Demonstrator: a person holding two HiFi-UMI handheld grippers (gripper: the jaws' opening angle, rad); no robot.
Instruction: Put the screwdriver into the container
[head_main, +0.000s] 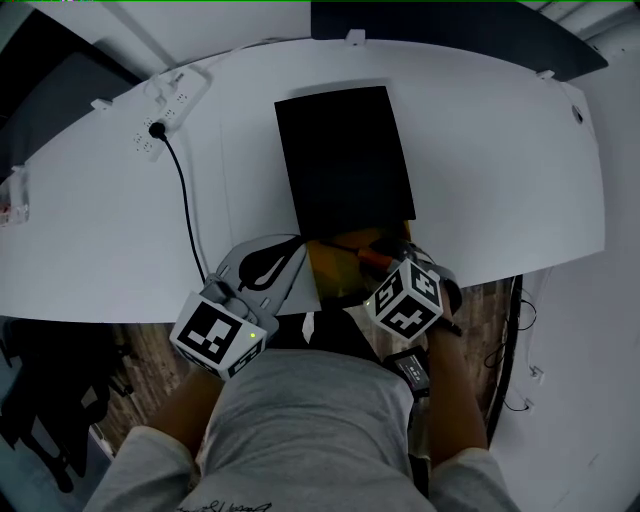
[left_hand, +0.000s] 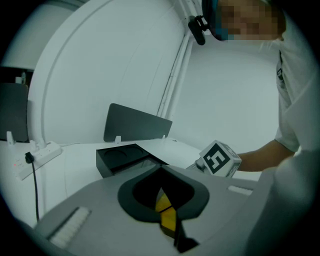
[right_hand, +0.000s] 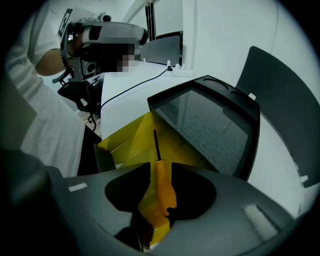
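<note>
We judge the release done: the right gripper (right_hand: 161, 166) gapes around the screwdriver (right_hand: 164, 187), seemingly resting in the container (right_hand: 130, 135) that the left gripper (left_hand: 162, 175) clamps; next, we lift clear.

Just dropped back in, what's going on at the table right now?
A person is working with two tools. The left hand-held gripper is clamped on a flap of the yellow container, steadying it. The right hand-held gripper points down into that container with its jaws apart. The orange screwdriver lies between them, shaft pointing into the container, and looks released rather than gripped. A black case sits behind on the white table.
</note>
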